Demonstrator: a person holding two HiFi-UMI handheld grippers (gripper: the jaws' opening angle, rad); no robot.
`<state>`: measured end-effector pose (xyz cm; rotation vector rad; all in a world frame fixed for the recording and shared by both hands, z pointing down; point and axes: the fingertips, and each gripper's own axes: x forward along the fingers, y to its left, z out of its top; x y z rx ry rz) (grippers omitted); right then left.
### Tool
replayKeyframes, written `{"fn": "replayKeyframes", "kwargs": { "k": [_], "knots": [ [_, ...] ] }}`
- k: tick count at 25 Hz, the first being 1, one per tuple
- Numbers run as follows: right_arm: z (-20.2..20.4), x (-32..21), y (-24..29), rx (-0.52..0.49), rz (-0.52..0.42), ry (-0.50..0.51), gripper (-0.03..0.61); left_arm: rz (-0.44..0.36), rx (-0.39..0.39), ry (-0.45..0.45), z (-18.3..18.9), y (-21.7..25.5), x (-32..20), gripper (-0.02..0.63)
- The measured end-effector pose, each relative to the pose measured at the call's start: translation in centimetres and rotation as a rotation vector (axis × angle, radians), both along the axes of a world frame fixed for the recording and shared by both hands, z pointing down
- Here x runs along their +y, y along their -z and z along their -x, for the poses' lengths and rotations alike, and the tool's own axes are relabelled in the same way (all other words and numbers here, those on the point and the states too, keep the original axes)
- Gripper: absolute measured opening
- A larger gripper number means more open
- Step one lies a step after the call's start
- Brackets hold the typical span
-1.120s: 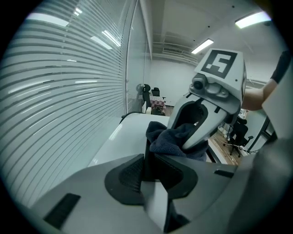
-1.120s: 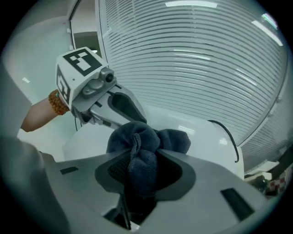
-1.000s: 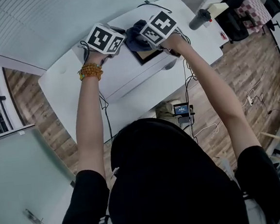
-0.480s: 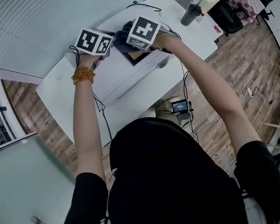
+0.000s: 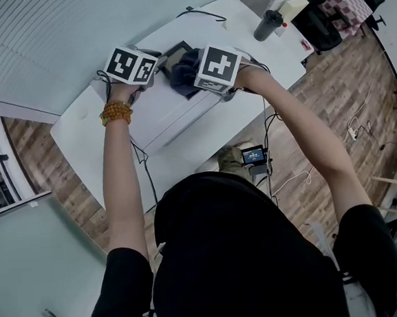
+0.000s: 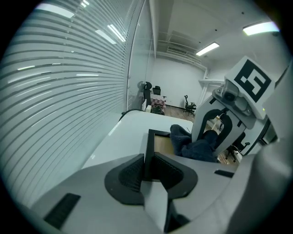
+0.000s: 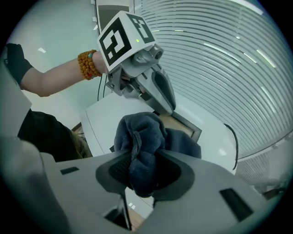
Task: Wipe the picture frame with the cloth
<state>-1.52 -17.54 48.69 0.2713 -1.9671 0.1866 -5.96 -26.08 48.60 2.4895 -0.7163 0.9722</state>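
The left tool (image 6: pixel 147 167) is almost shut. Its two pads pinch the thin black edge of the picture frame (image 6: pixel 161 142). This tool stays in the same spot as a second ago. The frame sticks out in front of it, over the white tabletop (image 6: pixel 123 132).

The right tool (image 7: pixel 145 171) is partly shut and squeezes a bunch of dark blue cloth (image 7: pixel 142 137). Its jaws have just been closing a little more on the cloth. The rest of the cloth spills out in front of this tool and lies on the frame, right beside the left tool.

A second ago the cloth sits at the far end of the frame, and the near part of the frame peeks out on the person's side of the right tool. Now the right tool is closer to the person, and the cloth has come with it along the frame. The far corner of the frame shows past the cloth, between the two tools. The right tool has also rolled a bit. The frame looks small from the head view, so the cloth probably still touches the glass, but that is hard to see.
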Motion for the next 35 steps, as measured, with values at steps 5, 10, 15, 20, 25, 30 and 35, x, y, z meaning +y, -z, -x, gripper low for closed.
{"fn": "replayKeyframes", "kwargs": {
  "k": [5,10,15,20,25,30,35],
  "knots": [
    [0.1,-0.5,-0.3,0.001,0.012,-0.03,0.101,-0.022,-0.006,-0.006,-0.2,-0.1,0.1,0.069],
    [0.8,-2.0,-0.3,-0.033,0.033,-0.085,0.101,-0.037,-0.009,-0.002,0.0,-0.1,-0.2,0.069],
    [2.0,-5.0,0.0,-0.153,0.006,-0.188,0.103,-0.028,-0.005,0.0,0.0,-0.1,-0.1,0.069],
    [0.3,-8.7,3.1,-0.259,-0.026,-0.258,0.104,-0.016,-0.001,-0.01,-0.3,-0.2,0.0,0.069],
    [0.4,-12.2,1.4,-0.231,-0.044,-0.323,0.107,-0.016,-0.004,-0.007,0.0,-0.2,0.0,0.071],
    [0.4,-12.4,0.5,-0.232,-0.025,-0.364,0.106,-0.013,-0.003,0.002,0.0,-0.3,-0.1,0.071],
    [-0.5,-11.1,-0.1,-0.195,-0.085,-0.346,0.1,-0.003,-0.003,0.029,0.2,-0.3,-0.1,0.071]
  ]
}}
